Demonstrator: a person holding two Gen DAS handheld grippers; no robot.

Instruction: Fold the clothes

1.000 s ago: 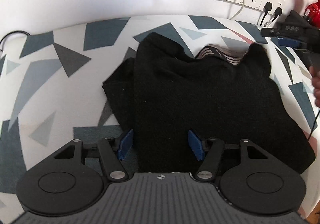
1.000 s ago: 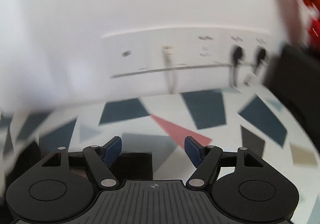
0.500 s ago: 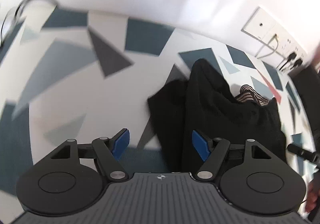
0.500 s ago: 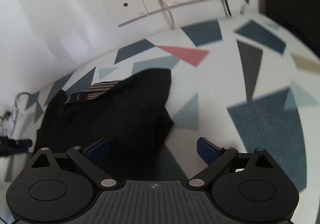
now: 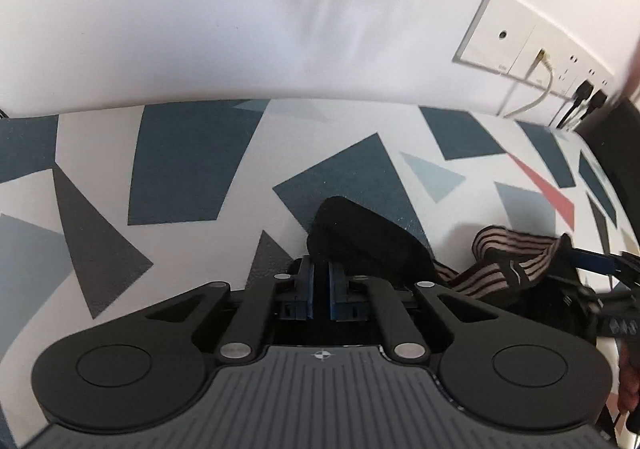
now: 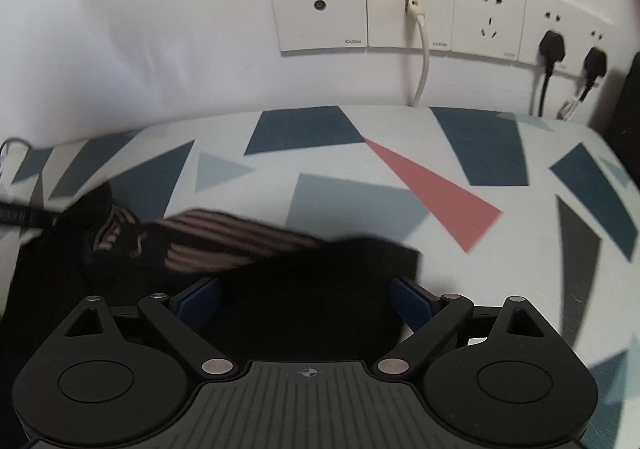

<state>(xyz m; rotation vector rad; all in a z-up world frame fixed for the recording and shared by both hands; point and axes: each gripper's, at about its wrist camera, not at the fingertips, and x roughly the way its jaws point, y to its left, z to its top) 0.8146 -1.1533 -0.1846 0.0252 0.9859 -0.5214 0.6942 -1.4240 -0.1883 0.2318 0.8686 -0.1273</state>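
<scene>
white wall with sockets behind geometric-patterned tabletop (image 6: 360, 209); black knit garment with striped lining (image 6: 304, 289) lies bunched, unfolded; left gripper (image 5: 319, 289) clamped on its corner, right gripper (image 6: 304, 295) straddling fabric, jaws wide, closing; folding barely begun.

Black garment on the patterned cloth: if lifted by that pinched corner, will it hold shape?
Probably not. The black garment already bunches and droops around the shut left gripper, so it looks floppy. Its knit-like surface probably grips the pads.
</scene>
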